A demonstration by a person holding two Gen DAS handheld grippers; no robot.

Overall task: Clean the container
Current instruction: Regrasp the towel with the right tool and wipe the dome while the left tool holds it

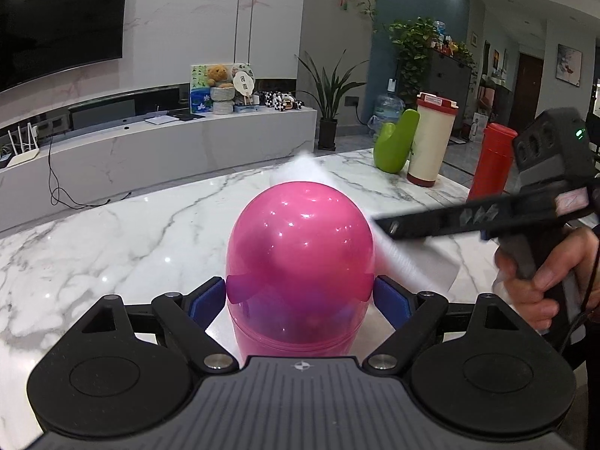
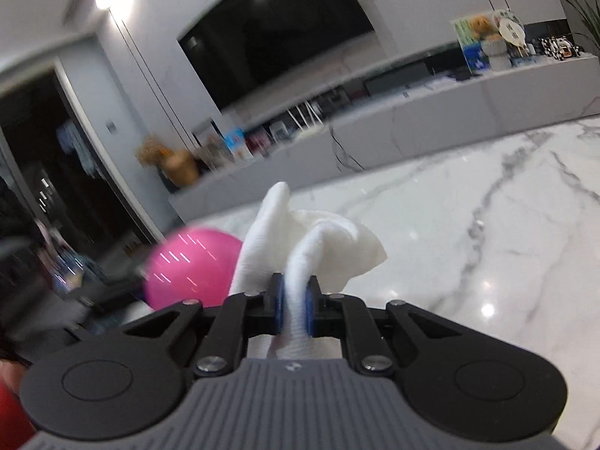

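On the marble tabletop [image 1: 112, 232], pink egg-shaped container [image 1: 300, 255] clamped upright between the wide-set blue pads of the left gripper [image 1: 300, 300], right gripper [image 2: 294, 300] pinched tight on a white cloth [image 2: 300, 232], beside the container's dome, a hand [image 1: 543, 281] on its grip.

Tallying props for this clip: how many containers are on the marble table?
4. The pink container sits between the left gripper's jaws; the green one, the cream canister and the red bottle stand far right. Others may be out of view.
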